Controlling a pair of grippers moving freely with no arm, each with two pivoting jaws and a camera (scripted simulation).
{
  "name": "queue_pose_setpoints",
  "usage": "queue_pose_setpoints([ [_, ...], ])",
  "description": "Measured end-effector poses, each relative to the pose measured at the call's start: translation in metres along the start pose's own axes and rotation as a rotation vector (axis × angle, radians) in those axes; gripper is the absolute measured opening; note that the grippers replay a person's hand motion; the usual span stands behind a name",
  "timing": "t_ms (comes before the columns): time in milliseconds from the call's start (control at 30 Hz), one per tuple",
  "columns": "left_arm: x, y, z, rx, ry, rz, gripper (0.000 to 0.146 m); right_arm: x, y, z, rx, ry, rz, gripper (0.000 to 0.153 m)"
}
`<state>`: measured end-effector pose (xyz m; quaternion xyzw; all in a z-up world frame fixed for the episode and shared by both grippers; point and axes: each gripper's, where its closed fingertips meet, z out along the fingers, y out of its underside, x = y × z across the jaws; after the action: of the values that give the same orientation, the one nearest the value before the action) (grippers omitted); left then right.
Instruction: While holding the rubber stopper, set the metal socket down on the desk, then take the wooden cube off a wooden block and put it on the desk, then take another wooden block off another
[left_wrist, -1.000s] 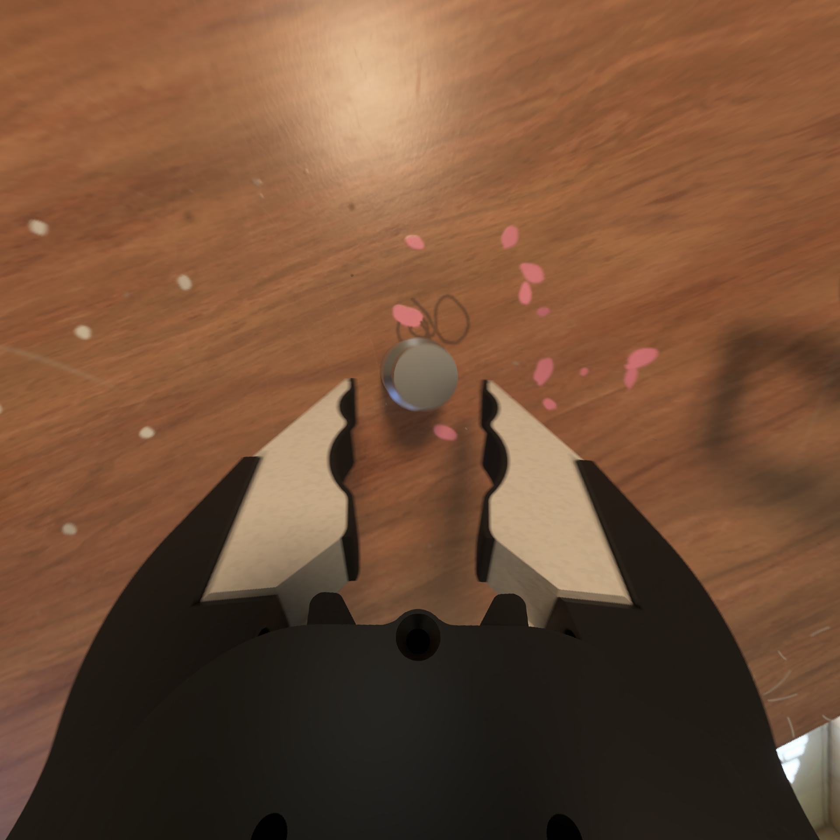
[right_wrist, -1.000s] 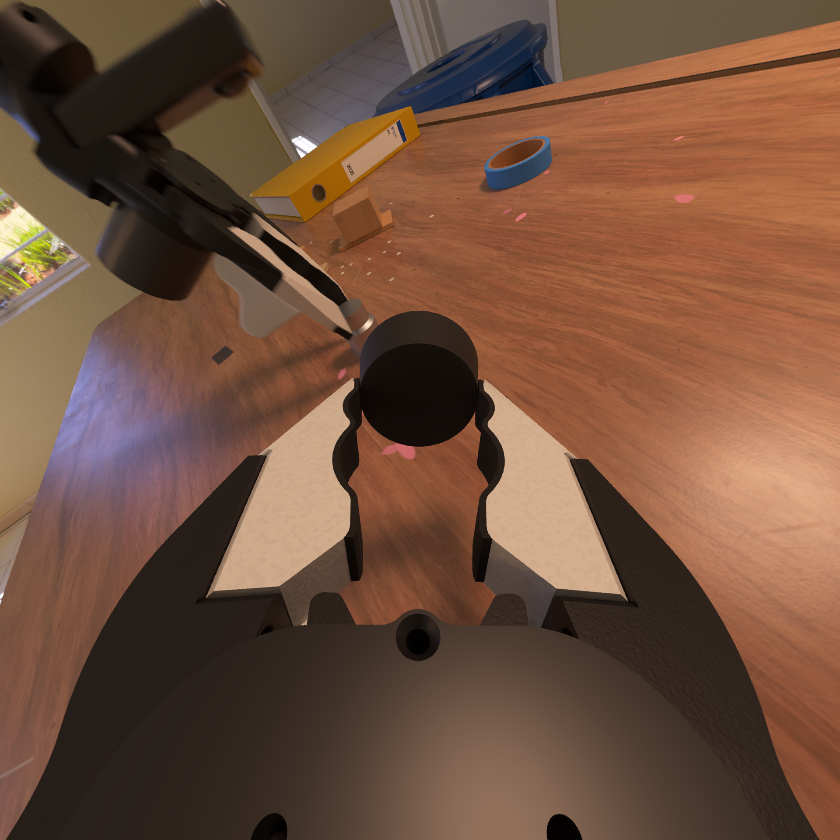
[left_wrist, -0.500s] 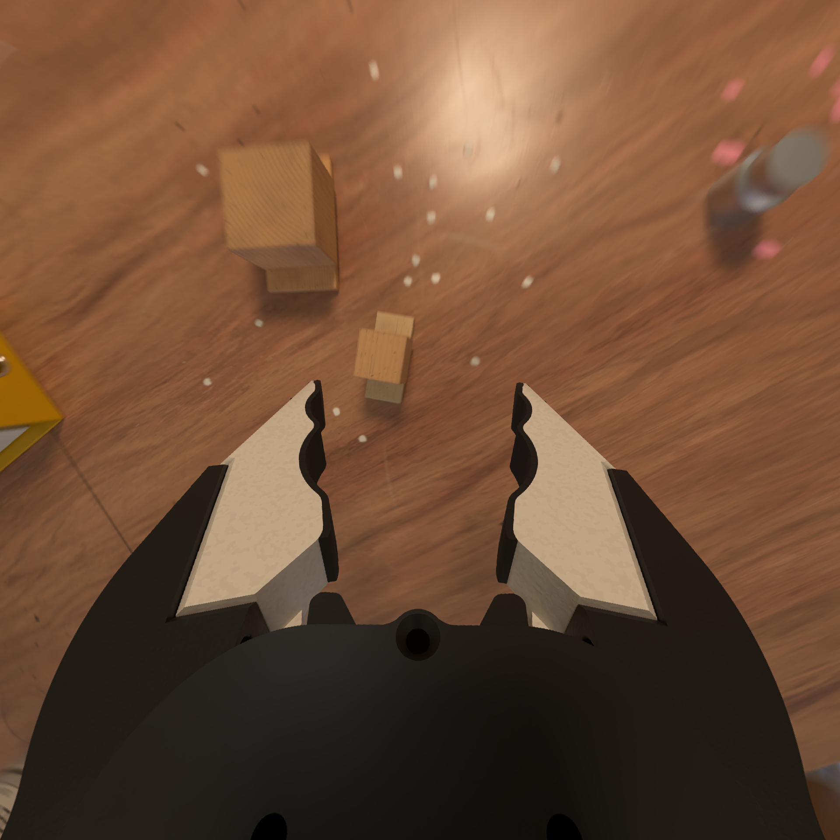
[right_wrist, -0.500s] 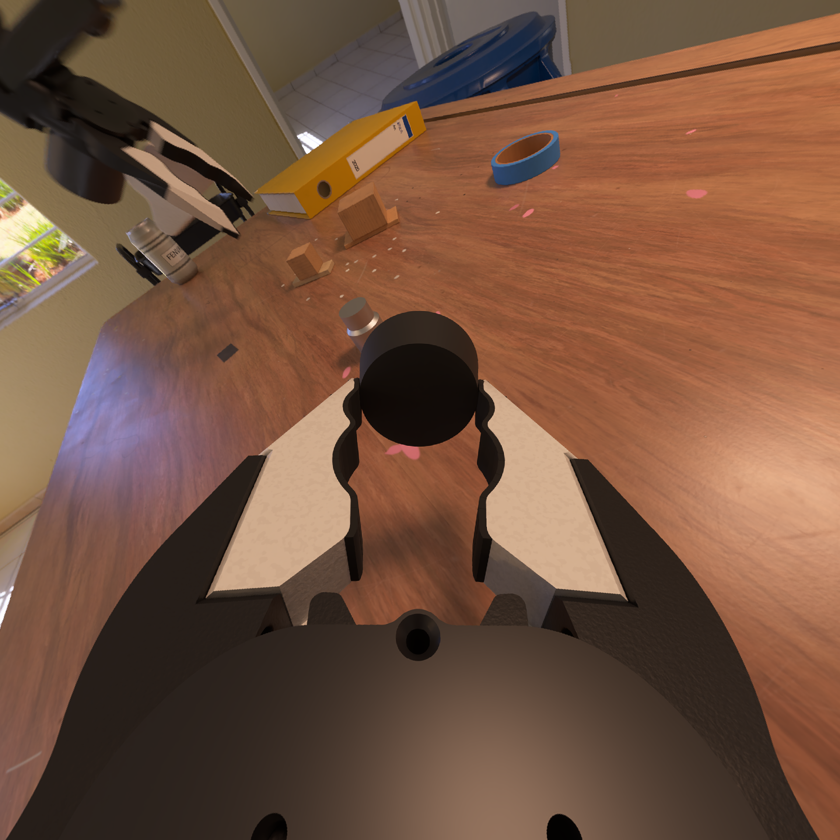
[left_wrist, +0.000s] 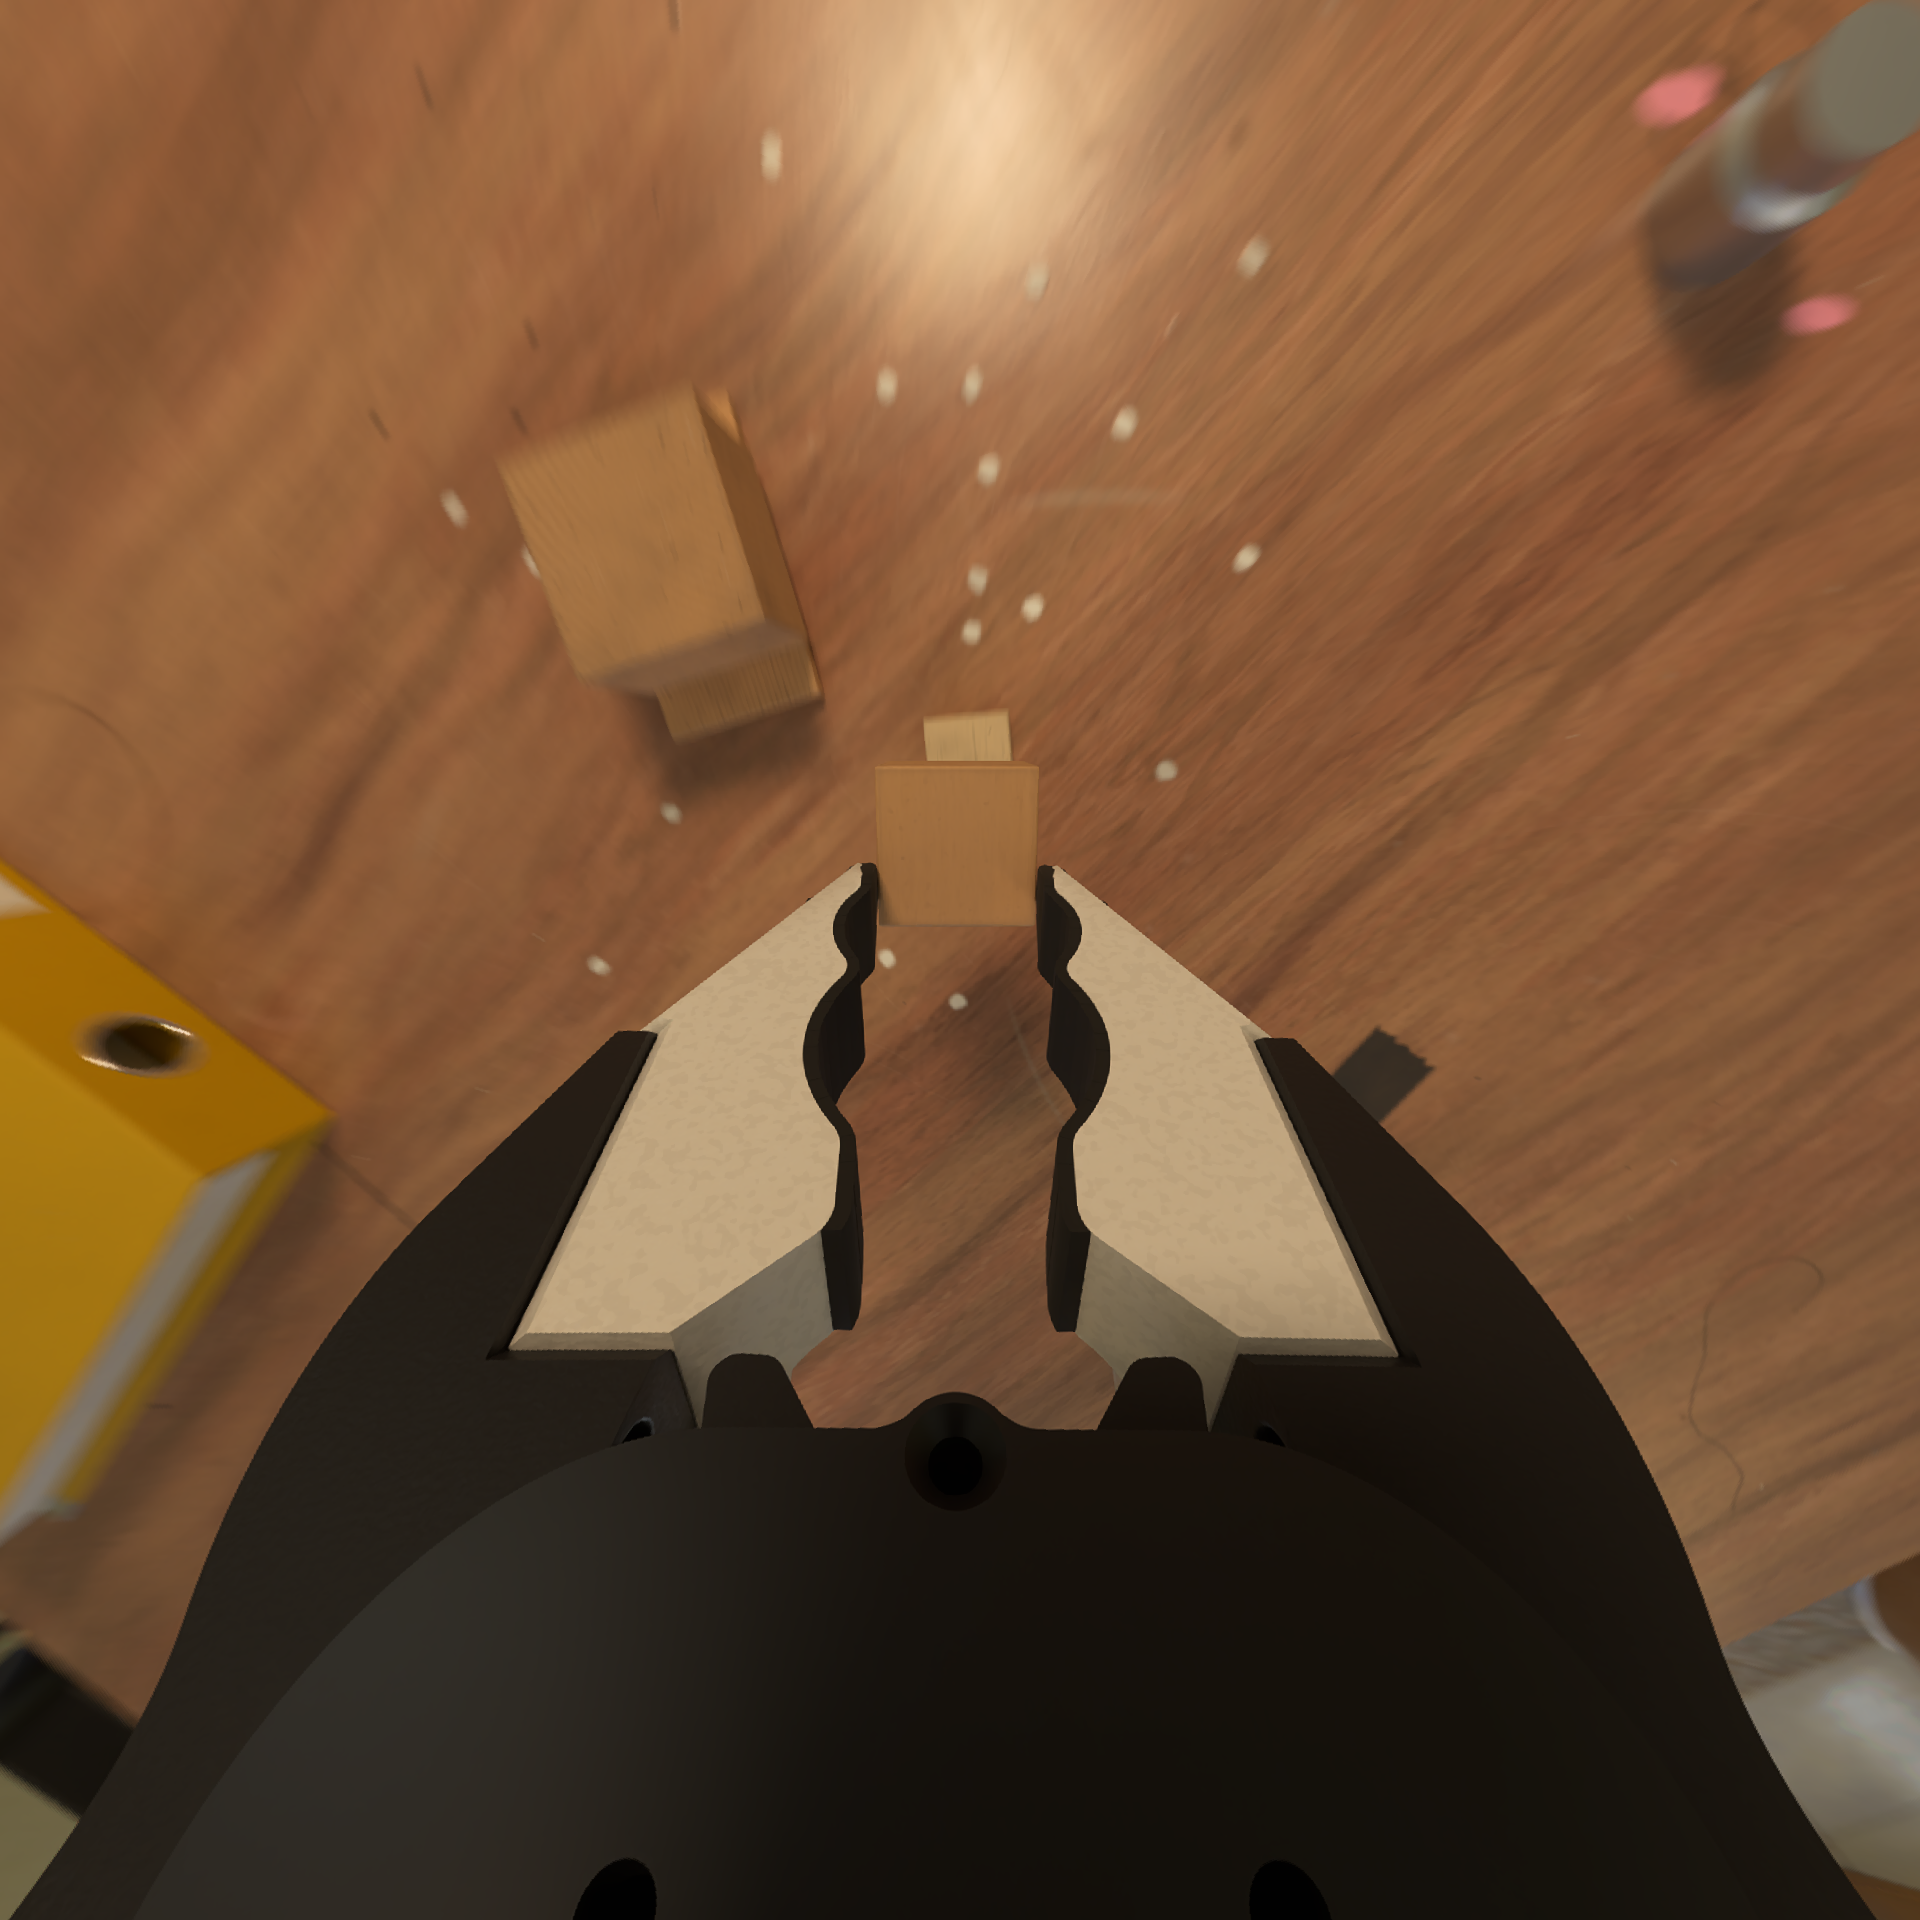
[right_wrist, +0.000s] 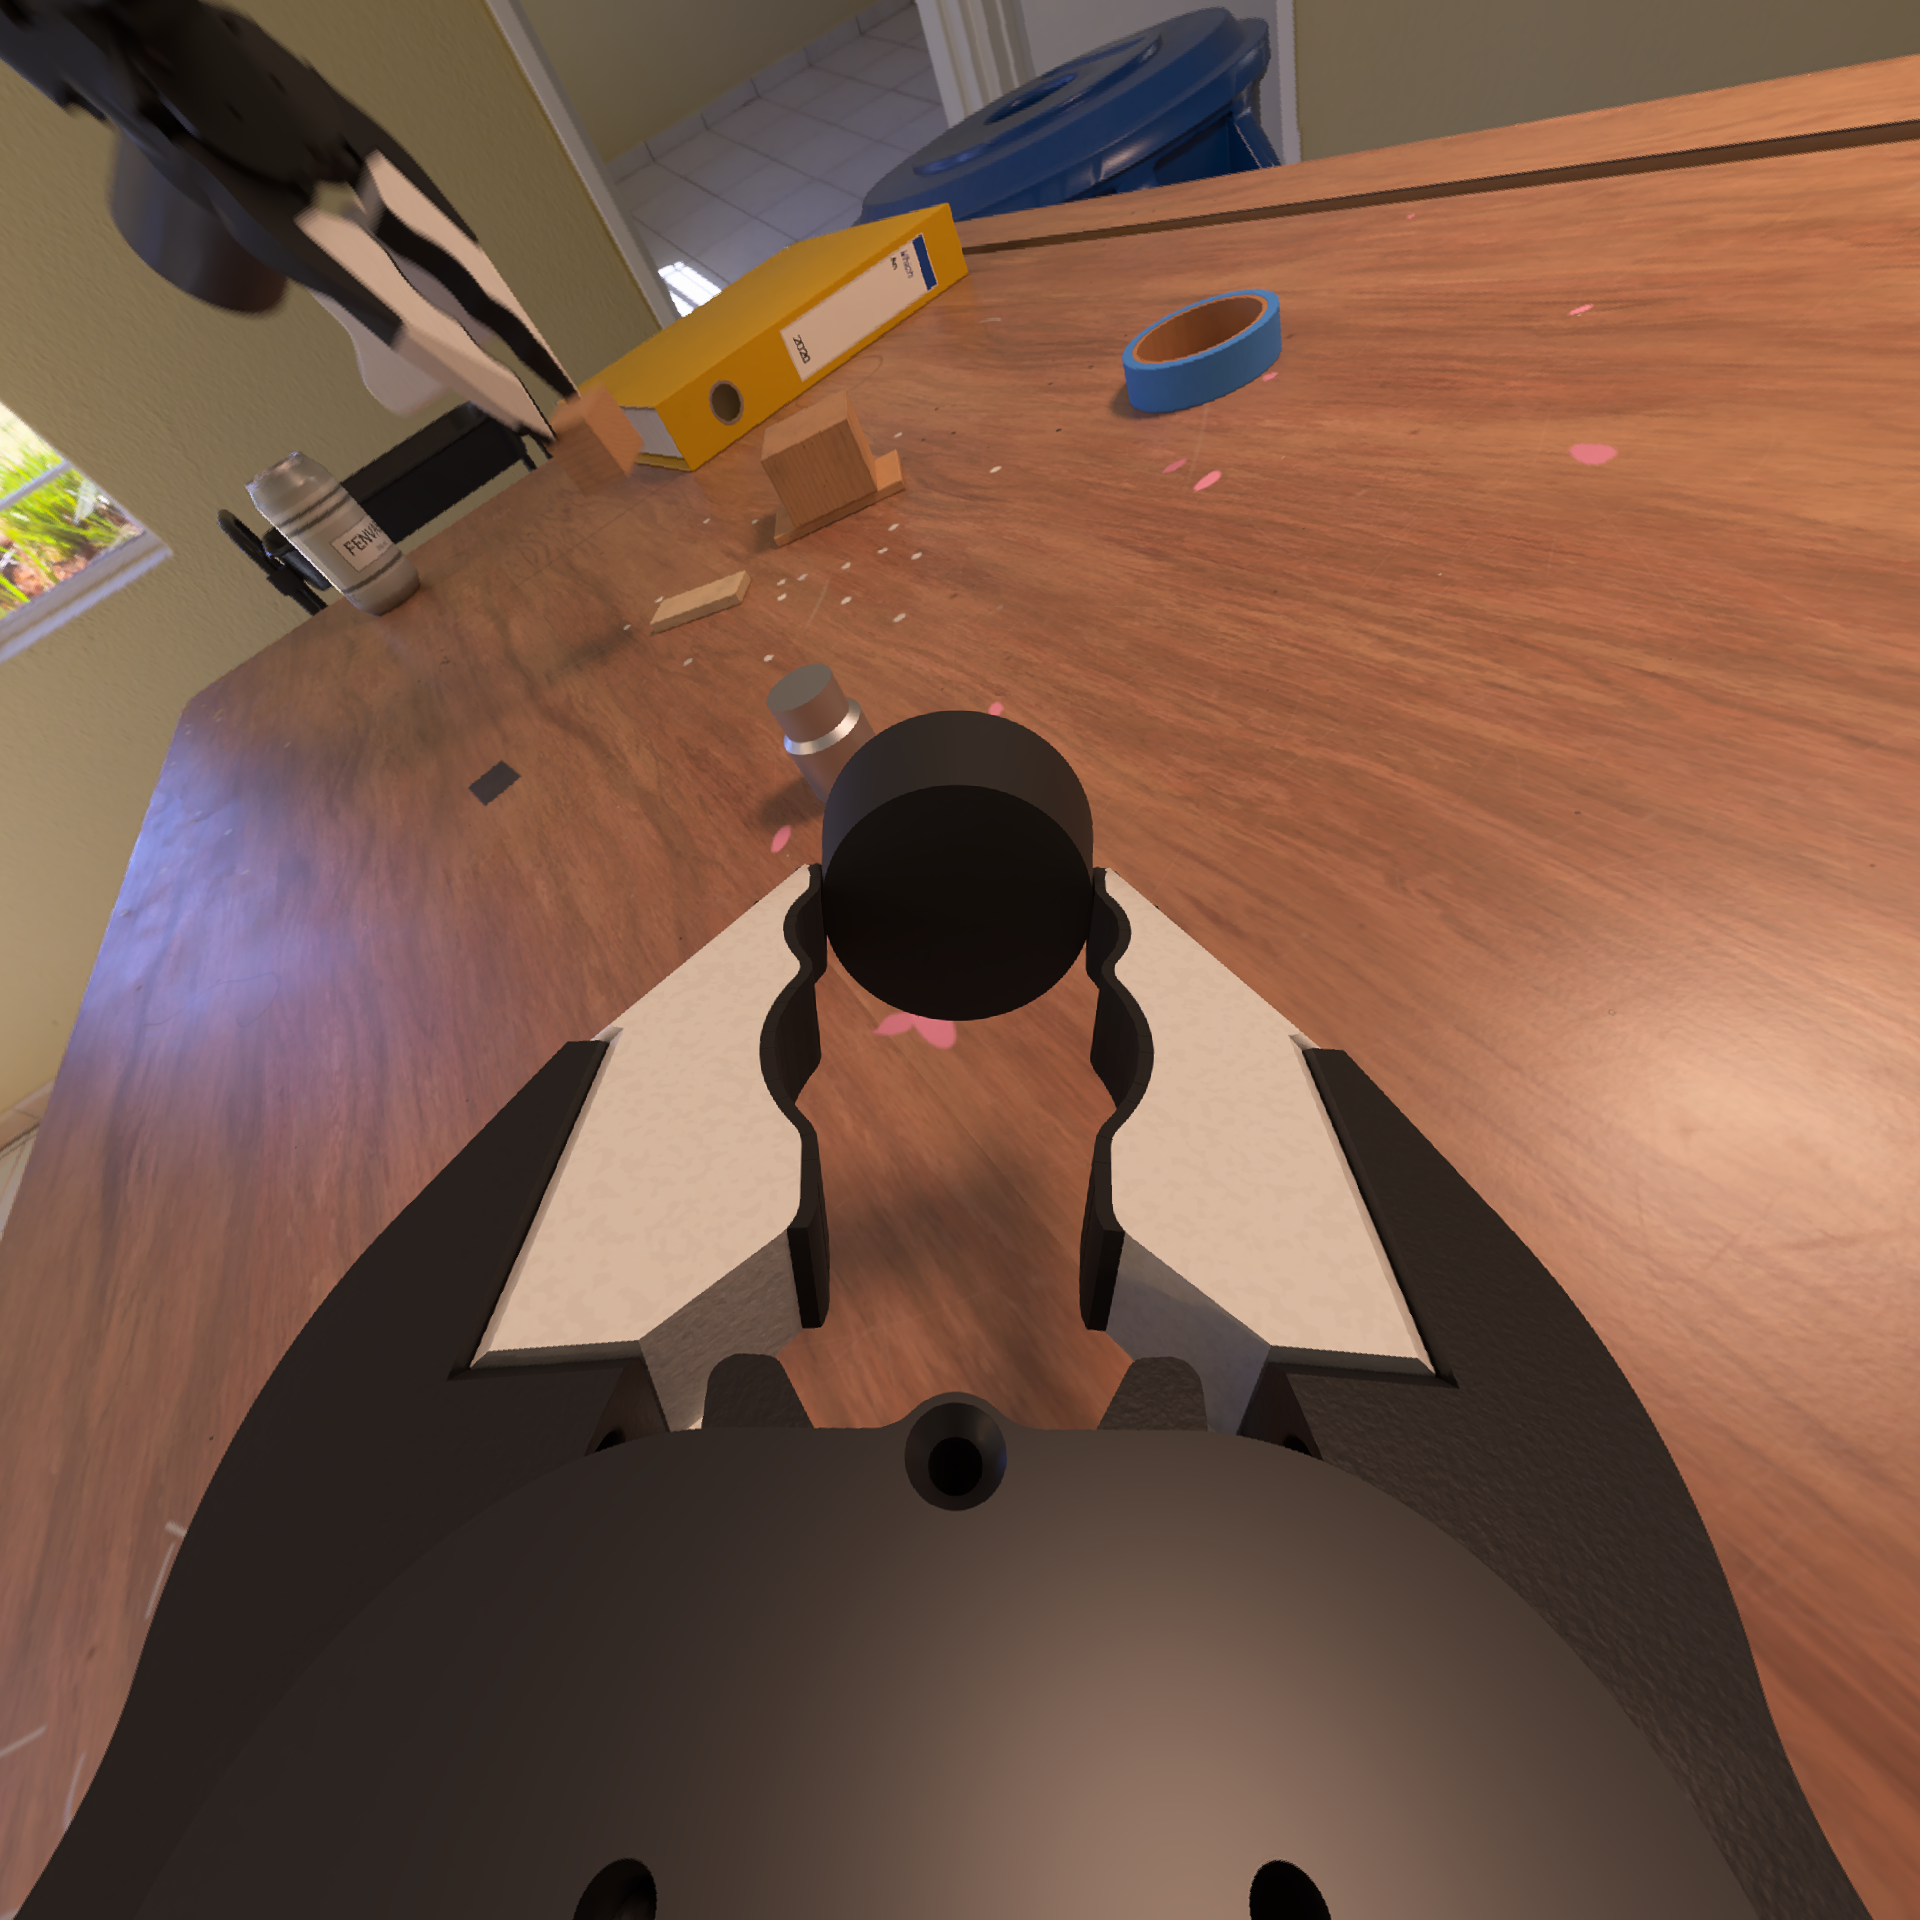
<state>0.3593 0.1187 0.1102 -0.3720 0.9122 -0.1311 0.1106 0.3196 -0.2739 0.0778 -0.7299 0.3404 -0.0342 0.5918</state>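
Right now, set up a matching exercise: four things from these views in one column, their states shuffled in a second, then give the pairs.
Things:
1. wooden cube
2. rubber stopper
3. metal socket
4. thin wooden block

States:
A. lies bare and flat on the desk
B. clamped between the right gripper's fingertips
C. stands upright on the desk, free of both grippers
D. held in the air between the left gripper's fingertips

Pairs: 1-D, 2-B, 3-C, 4-A
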Motion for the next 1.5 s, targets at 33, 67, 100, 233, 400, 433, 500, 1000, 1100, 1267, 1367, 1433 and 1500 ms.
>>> queue_pose_setpoints([
  [33,0.003,-0.014,-0.016,0.021,-0.012,0.044,0.03,0.0,0.0,0.0,0.004,-0.002,0.002,0.05],
  [67,0.009,-0.03,-0.03,0.043,-0.014,0.095,0.03,0.0,-0.001,-0.001,0.009,-0.004,0.005,0.05],
  [100,0.017,-0.05,-0.039,0.068,-0.006,0.151,0.03,0.0,-0.001,-0.002,0.015,-0.006,0.008,0.05],
  [233,0.053,-0.139,-0.029,0.139,-0.013,0.426,0.03,0.0,-0.003,-0.004,0.021,-0.012,0.011,0.05],
  [400,0.094,-0.209,0.046,0.051,0.104,0.619,0.03,-0.003,-0.009,-0.009,0.034,0.003,-0.031,0.05],
  [433,0.103,-0.217,0.063,0.031,0.161,0.64,0.03,-0.003,-0.009,-0.01,0.034,0.008,-0.041,0.05],
  [500,0.116,-0.227,0.092,-0.013,0.241,0.672,0.03,-0.003,-0.008,-0.012,0.034,0.016,-0.047,0.05],
  [1000,0.115,-0.229,0.155,-0.067,0.355,0.679,0.031,-0.009,0.004,-0.005,-0.009,-0.016,-0.048,0.05],
  [1100,0.106,-0.226,0.119,-0.042,0.356,0.619,0.062,-0.009,0.004,-0.006,-0.005,-0.019,-0.042,0.05],
  [1267,0.05,-0.208,0.017,0.164,0.121,0.322,0.075,-0.009,0.004,-0.006,-0.005,-0.022,-0.037,0.05],
  [1367,-0.004,-0.152,-0.017,0.131,-0.082,-0.064,0.081,-0.009,0.005,-0.005,-0.01,-0.026,-0.031,0.05],
  [1433,-0.027,-0.11,-0.019,0.103,-0.146,-0.294,0.085,-0.009,0.005,-0.005,-0.009,-0.032,-0.023,0.05],
  [1500,-0.04,-0.078,-0.006,0.083,-0.144,-0.458,0.086,-0.011,0.004,-0.003,-0.008,-0.042,-0.015,0.05],
])
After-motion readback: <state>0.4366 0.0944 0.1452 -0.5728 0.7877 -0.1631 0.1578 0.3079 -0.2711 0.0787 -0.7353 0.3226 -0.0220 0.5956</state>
